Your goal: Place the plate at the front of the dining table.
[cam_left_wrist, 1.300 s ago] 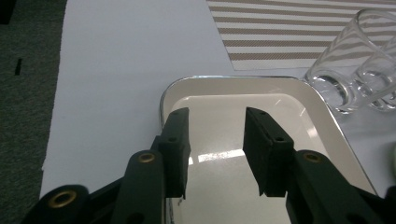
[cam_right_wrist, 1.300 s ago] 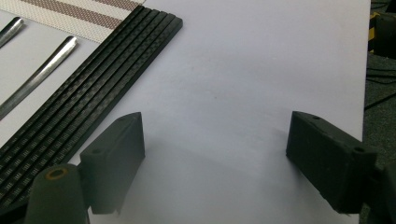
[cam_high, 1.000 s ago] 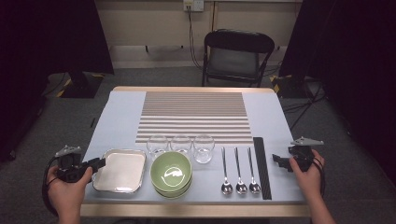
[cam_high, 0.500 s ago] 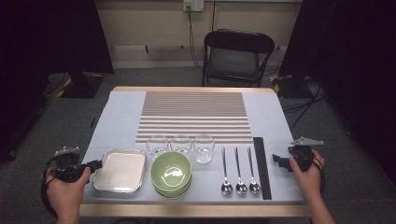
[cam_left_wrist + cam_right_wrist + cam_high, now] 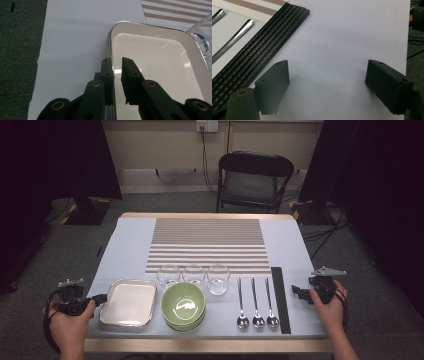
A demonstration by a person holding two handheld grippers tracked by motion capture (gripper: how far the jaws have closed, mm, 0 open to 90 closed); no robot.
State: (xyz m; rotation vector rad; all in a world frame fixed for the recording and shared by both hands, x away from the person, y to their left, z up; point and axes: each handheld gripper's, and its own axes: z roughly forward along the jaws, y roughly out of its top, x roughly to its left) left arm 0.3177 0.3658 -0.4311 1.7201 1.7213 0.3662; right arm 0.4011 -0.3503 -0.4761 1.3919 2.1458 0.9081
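Note:
A shiny square metal tray [image 5: 127, 302] lies at the table's front left. My left gripper [image 5: 102, 297] is at its left edge. In the left gripper view the left gripper [image 5: 117, 60] straddles the tray's [image 5: 155, 57] raised rim, one jaw outside and one inside. The jaws have just been closing, and a narrow gap still shows between the pads and the rim. My right gripper [image 5: 297, 292] rests at the table's right edge, open [image 5: 327, 72] over bare tabletop with nothing between its jaws.
Beside the tray are stacked green bowls [image 5: 183, 304], three glasses [image 5: 193, 273], three spoons [image 5: 256, 305] and a black slatted strip [image 5: 280, 300]. A striped placemat [image 5: 207, 245] covers the table's middle. A folding chair [image 5: 255, 177] stands beyond the far edge.
The left gripper's jaws have drawn closer together around the tray's left rim. The right hand has stayed in place.

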